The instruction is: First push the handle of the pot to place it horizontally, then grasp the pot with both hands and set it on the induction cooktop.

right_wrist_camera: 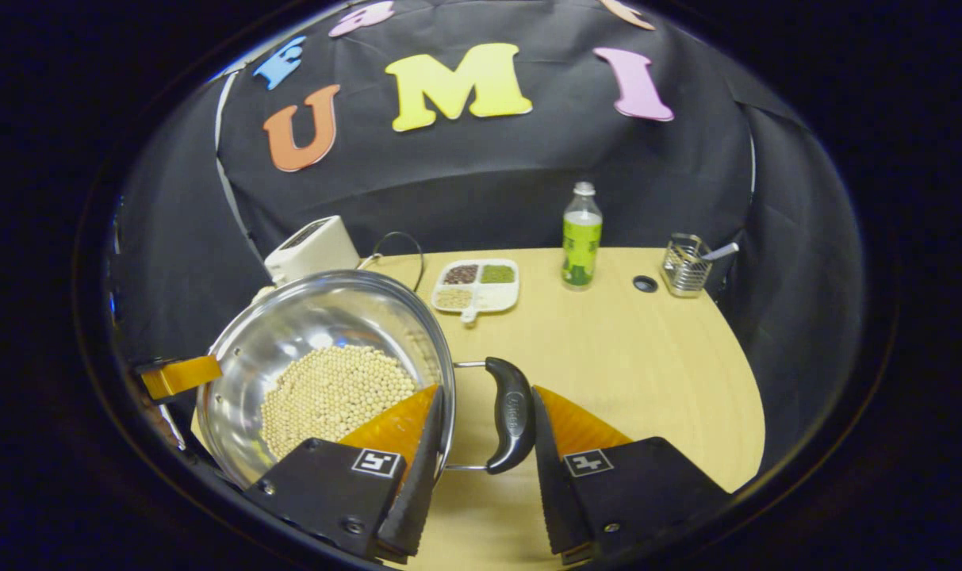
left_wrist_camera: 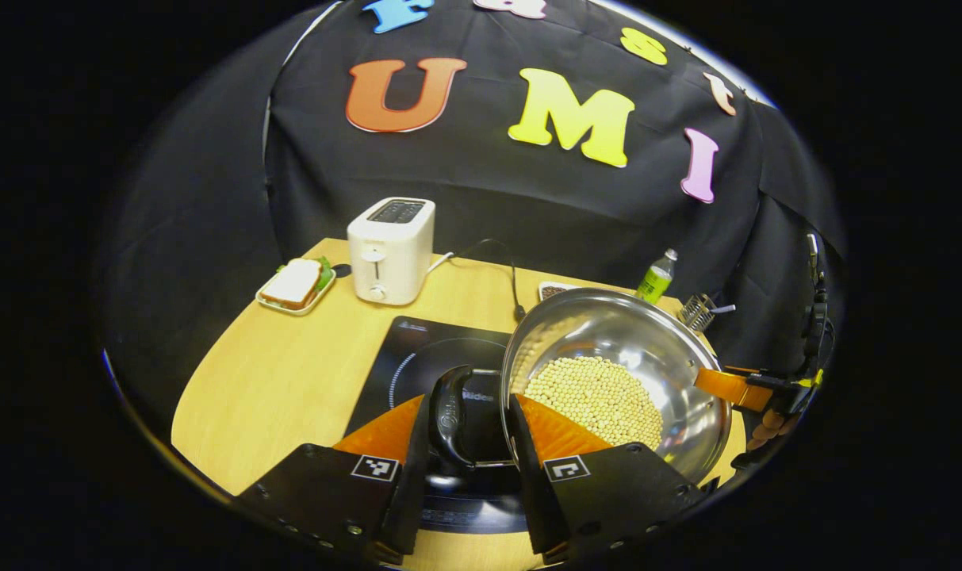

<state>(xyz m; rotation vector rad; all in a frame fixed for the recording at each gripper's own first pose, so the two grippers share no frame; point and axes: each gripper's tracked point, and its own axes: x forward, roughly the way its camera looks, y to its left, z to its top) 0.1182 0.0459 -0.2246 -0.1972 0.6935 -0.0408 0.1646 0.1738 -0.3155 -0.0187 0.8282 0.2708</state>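
A steel pot (left_wrist_camera: 607,329) holding pale soybeans (left_wrist_camera: 595,396) hangs over the right part of the black induction cooktop (left_wrist_camera: 417,353). My left gripper (left_wrist_camera: 471,408) is shut on the pot: one finger is outside its black side handle (left_wrist_camera: 451,420), the other inside the rim. In the right gripper view, my right gripper (right_wrist_camera: 488,396) grips the pot (right_wrist_camera: 314,317) the same way at the opposite black handle (right_wrist_camera: 511,412). Both handles lie level. Each view shows the other gripper farther off at the pot's far rim.
A white toaster (left_wrist_camera: 391,250) and a sandwich on a plate (left_wrist_camera: 294,285) stand at the table's back left. A green bottle (right_wrist_camera: 581,238), a divided dish of grains (right_wrist_camera: 477,285) and a wire utensil holder (right_wrist_camera: 684,266) stand along the back. A cable runs behind the cooktop.
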